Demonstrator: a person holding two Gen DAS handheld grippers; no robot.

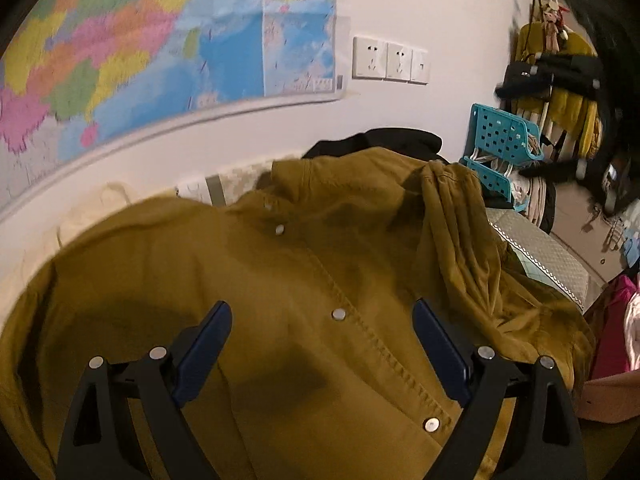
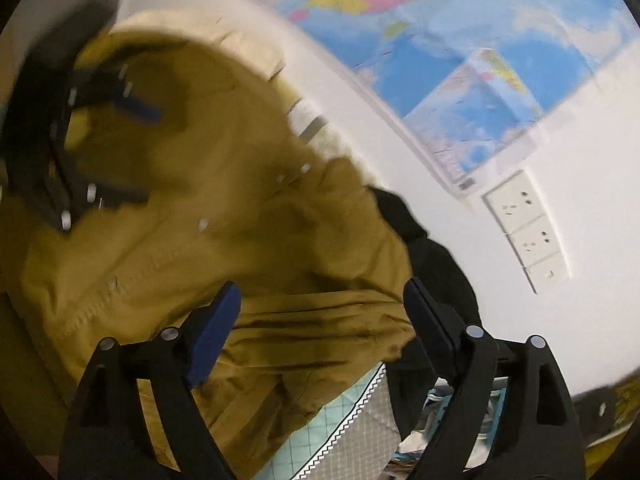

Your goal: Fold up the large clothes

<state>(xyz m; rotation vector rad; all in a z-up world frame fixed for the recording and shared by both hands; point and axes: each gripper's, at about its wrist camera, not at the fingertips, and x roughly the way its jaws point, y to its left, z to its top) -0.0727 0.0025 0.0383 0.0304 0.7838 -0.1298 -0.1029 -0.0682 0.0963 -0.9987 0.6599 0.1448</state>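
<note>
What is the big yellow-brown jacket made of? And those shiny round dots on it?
The jacket looks like thick woven cotton, maybe canvas or twill: matte, creased softly, with stitched seams along the front edge. The round dots look like metal snap buttons, since they are silvery and catch the light. Touch would be needed to be sure.

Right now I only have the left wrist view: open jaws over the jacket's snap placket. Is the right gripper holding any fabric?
Observer: No. The right gripper is open, and its pads are not pressing on anything. The mustard jacket's bunched sleeve shows in the gap between its fingers.
Operator: Does its camera catch my gripper?
Observer: Yes. The left gripper shows blurred at that view's upper left, open above the jacket's body.
</note>
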